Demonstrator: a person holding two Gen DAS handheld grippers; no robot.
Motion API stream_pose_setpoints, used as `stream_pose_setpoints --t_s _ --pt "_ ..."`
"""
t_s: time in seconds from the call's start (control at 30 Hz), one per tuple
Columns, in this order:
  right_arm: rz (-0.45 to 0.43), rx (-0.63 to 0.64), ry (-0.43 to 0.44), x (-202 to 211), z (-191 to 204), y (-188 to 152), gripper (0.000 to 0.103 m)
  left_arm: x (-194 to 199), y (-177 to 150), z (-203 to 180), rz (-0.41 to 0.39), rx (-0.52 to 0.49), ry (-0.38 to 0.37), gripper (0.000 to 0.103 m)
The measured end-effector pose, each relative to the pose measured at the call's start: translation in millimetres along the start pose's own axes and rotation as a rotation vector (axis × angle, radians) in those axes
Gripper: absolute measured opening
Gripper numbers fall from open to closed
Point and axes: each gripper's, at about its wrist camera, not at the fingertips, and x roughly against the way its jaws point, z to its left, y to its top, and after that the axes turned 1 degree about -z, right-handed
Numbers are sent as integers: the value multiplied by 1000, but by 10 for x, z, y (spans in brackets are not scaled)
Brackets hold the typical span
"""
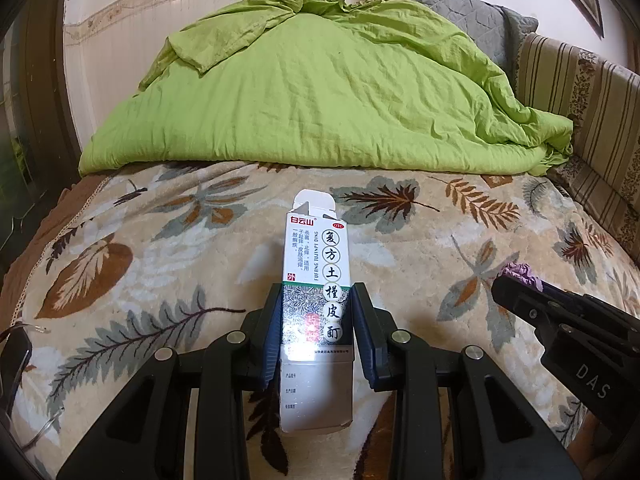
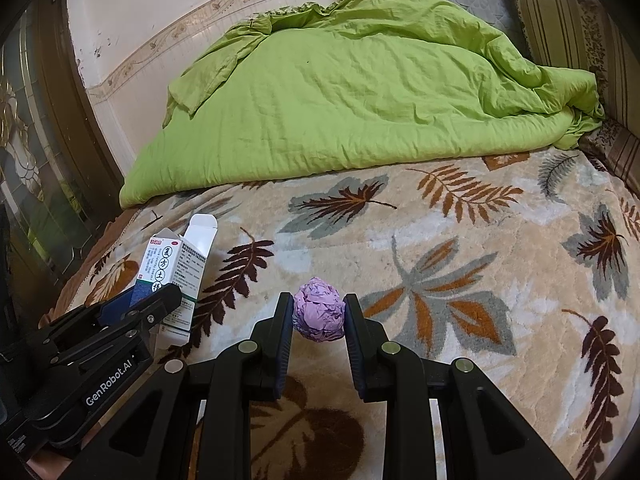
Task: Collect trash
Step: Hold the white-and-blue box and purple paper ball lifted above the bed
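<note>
A white medicine box (image 1: pixel 316 248) with Chinese print and an open top flap sits between the blue pads of my left gripper (image 1: pixel 318 296), which is shut on its lower half. In the right wrist view the same box (image 2: pixel 168 264) shows at the left, tilted, in the left gripper (image 2: pixel 160 300). A crumpled purple paper ball (image 2: pixel 319 314) is pinched between the fingers of my right gripper (image 2: pixel 319 304), just above the leaf-patterned blanket (image 2: pixel 460 248). In the left wrist view the ball (image 1: pixel 520 272) peeks out at the tip of the right gripper (image 1: pixel 510 284).
A rumpled green quilt (image 1: pixel 320 92) lies across the far half of the bed, with a grey pillow (image 1: pixel 452 4) behind it. A striped cushioned backrest (image 1: pixel 580 92) runs along the right. A wall and a dark door frame (image 2: pixel 80 92) bound the left side.
</note>
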Motion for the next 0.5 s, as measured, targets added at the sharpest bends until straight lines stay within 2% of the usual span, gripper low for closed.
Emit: stream_pose_setpoints --t_s 0.5 --pt "-7 -3 -6 18 11 20 27 75 12 -39 -41 -21 15 32"
